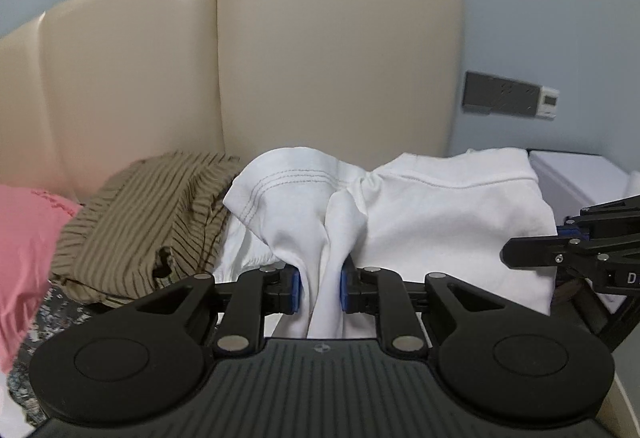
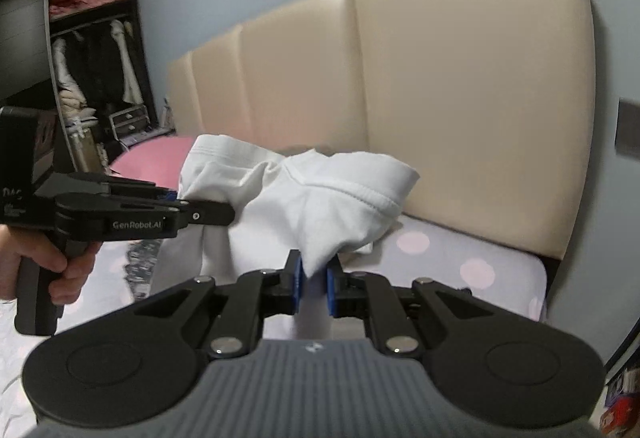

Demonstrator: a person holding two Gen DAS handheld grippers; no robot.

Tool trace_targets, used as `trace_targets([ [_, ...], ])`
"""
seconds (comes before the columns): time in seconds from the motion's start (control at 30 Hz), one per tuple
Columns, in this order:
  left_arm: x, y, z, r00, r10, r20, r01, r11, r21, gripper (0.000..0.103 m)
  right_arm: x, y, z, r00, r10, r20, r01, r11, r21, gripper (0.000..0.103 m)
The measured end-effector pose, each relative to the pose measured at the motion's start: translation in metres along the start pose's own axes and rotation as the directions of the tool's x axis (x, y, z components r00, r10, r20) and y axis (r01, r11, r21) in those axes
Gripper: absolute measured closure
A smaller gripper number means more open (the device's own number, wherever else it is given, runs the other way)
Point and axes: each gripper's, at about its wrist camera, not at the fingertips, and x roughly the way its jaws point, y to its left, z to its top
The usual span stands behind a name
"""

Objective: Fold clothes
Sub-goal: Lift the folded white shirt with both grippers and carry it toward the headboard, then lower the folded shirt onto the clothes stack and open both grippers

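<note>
A white T-shirt [image 1: 440, 210] is held up above the bed between both grippers. My left gripper [image 1: 319, 288] is shut on a bunched fold of it. My right gripper [image 2: 314, 288] is shut on another bunched part of the same shirt [image 2: 320, 206]. The right gripper shows at the right edge of the left wrist view [image 1: 568, 254]. The left gripper, held in a hand, shows at the left of the right wrist view [image 2: 200, 214], its tips against the shirt. The shirt hangs crumpled between the two grips.
A brown striped garment [image 1: 148, 222] and a pink pillow [image 1: 24, 246] lie on the bed to the left. A beige padded headboard [image 1: 320, 58] stands close behind. The sheet is pale with pink dots [image 2: 472, 262]. An open wardrobe [image 2: 96, 70] stands far left.
</note>
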Motion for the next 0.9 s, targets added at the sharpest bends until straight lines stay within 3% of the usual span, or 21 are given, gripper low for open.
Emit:
trace_targets([
  [0.1,0.020,0.001,-0.008,0.999,0.008,-0.031,-0.008,1.000,-0.005,0.085,0.028,-0.021,-0.014,0.999,-0.028,-0.039,0.029,1.000,0.009,0.090],
  [0.2,0.039,0.005,-0.016,0.995,0.059,-0.079,-0.060,0.998,-0.016,0.075,0.053,-0.036,-0.029,0.996,-0.032,-0.087,0.035,0.999,0.029,0.090],
  [0.3,0.048,0.014,-0.023,0.985,0.132,-0.113,-0.137,0.990,-0.038,0.074,0.082,-0.056,-0.040,0.988,-0.035,-0.152,0.046,0.997,0.066,0.090],
  [0.43,0.042,0.022,-0.028,0.974,0.174,-0.144,-0.181,0.983,-0.037,0.074,0.113,-0.072,-0.048,0.970,-0.034,-0.239,0.061,0.993,0.104,0.089],
  [0.57,0.020,0.020,-0.034,0.972,0.171,-0.161,-0.176,0.984,-0.022,0.074,0.130,-0.084,-0.049,0.950,-0.057,-0.306,0.109,0.982,0.155,0.072],
  [0.6,0.012,0.016,-0.036,0.972,0.171,-0.161,-0.176,0.984,-0.016,0.074,0.132,-0.093,-0.049,0.947,-0.064,-0.315,0.127,0.975,0.184,0.068],
  [0.73,-0.019,0.007,-0.044,0.975,0.150,-0.164,-0.161,0.986,-0.053,0.074,0.134,-0.136,-0.047,0.934,-0.050,-0.355,0.186,0.914,0.360,0.068],
  [0.9,-0.049,-0.010,-0.067,0.971,0.125,-0.205,-0.145,0.986,-0.082,0.074,0.121,-0.161,-0.044,0.946,0.048,-0.319,0.134,0.842,0.523,0.064],
])
